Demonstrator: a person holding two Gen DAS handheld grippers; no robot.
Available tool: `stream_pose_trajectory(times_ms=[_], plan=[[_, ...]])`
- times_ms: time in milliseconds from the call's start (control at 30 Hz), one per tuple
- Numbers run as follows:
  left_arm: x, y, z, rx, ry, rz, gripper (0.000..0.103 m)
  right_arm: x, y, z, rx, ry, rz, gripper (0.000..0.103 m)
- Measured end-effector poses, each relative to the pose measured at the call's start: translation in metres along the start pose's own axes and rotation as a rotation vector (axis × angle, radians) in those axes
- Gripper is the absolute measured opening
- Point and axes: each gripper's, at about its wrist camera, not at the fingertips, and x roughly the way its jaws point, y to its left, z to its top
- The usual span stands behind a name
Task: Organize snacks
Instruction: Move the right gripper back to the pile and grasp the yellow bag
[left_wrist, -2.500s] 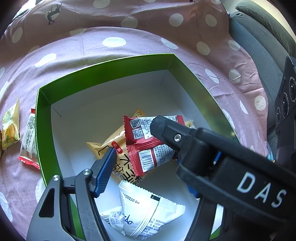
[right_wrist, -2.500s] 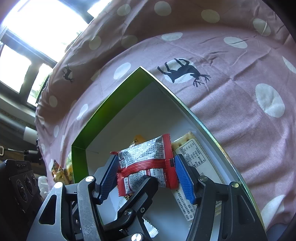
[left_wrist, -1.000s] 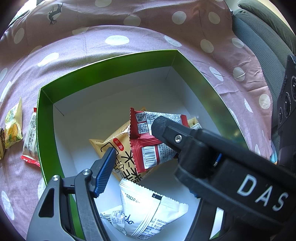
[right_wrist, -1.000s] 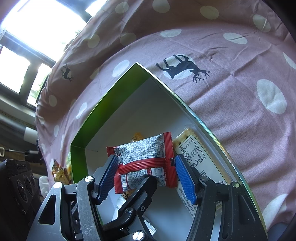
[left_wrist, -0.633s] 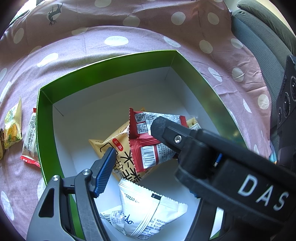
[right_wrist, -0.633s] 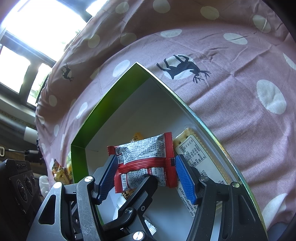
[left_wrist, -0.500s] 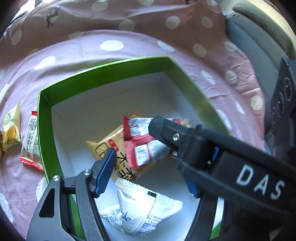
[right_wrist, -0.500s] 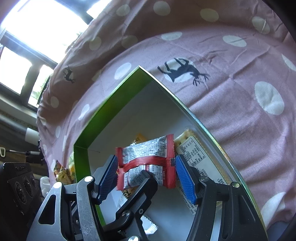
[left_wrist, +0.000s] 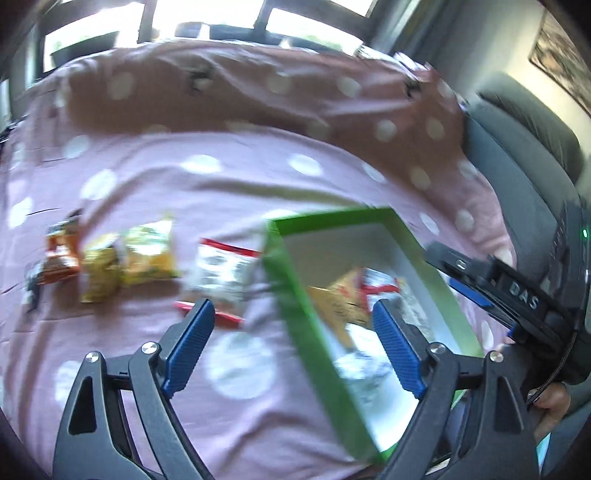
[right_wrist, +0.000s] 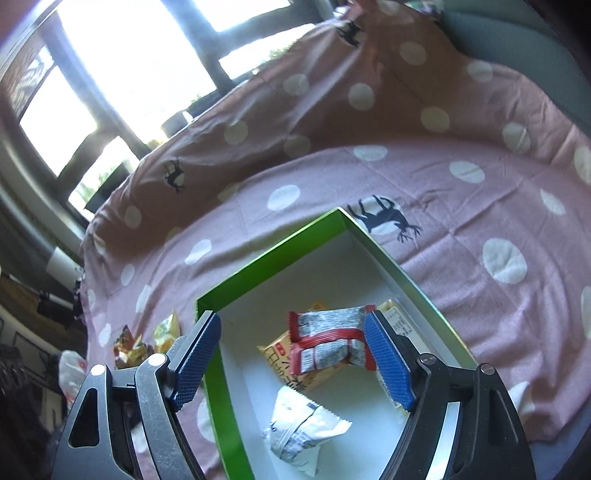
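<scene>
A green box (right_wrist: 273, 258) with a white inside lies on the pink dotted cloth. In it lie a red and grey packet (right_wrist: 328, 343), an orange packet (right_wrist: 280, 354) under it, a white packet (right_wrist: 299, 432) and a pale cracker packet (right_wrist: 397, 317). My right gripper (right_wrist: 295, 358) is open and empty above the box. My left gripper (left_wrist: 291, 347) is open and empty above the box's left wall (left_wrist: 306, 325). Loose on the cloth, left of the box, lie a white and red packet (left_wrist: 221, 273), yellow packets (left_wrist: 147, 254) and an orange one (left_wrist: 61, 254).
The right gripper's body (left_wrist: 517, 299) shows at the right of the left wrist view. A grey chair (left_wrist: 528, 155) stands at the right. Windows (right_wrist: 140, 66) are behind the table. A white bag (right_wrist: 72, 369) lies at the far left edge.
My right gripper has opened and let the red and grey packet fall into the box, then risen. My left gripper has pulled back and swung left towards the loose packets.
</scene>
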Motion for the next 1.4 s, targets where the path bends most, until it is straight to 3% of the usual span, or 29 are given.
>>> stream_pose_trajectory(times_ms=[233,300,400,500,600,800,900,1067,1167,1267,1400], plan=[[-0.044,0.104,0.009,-0.132,-0.150,0.242,0.096,-0.004,0.058,-0.014,-0.163,-0.025,-0.009,0.085],[-0.051,0.130,0.008,-0.154,-0.219,0.280,0.097,0.003,0.079,-0.019,-0.210,-0.005,0.042,0.085],[-0.052,0.164,0.008,-0.184,-0.239,0.282,0.098,0.017,0.112,-0.028,-0.266,0.054,0.107,0.085],[-0.044,0.198,0.005,-0.256,-0.229,0.250,0.097,0.039,0.154,-0.033,-0.303,0.117,0.161,0.085],[-0.023,0.220,0.003,-0.353,-0.146,0.208,0.096,0.064,0.193,-0.037,-0.337,0.181,0.237,0.085],[-0.006,0.219,0.000,-0.393,-0.053,0.132,0.094,0.136,0.248,-0.043,-0.338,0.330,0.274,0.085],[0.009,0.215,0.000,-0.365,0.010,0.089,0.092,0.166,0.252,-0.047,-0.316,0.399,0.278,0.084],[0.023,0.219,0.001,-0.388,0.053,0.018,0.089,0.196,0.245,-0.060,-0.284,0.474,0.279,0.068],[0.032,0.216,0.001,-0.371,0.099,-0.035,0.087,0.206,0.244,-0.064,-0.267,0.507,0.289,0.065],[0.045,0.215,-0.001,-0.367,0.139,-0.032,0.087,0.214,0.244,-0.070,-0.265,0.535,0.309,0.059],[0.059,0.215,-0.002,-0.376,0.177,-0.054,0.072,0.223,0.244,-0.081,-0.288,0.567,0.295,0.048]])
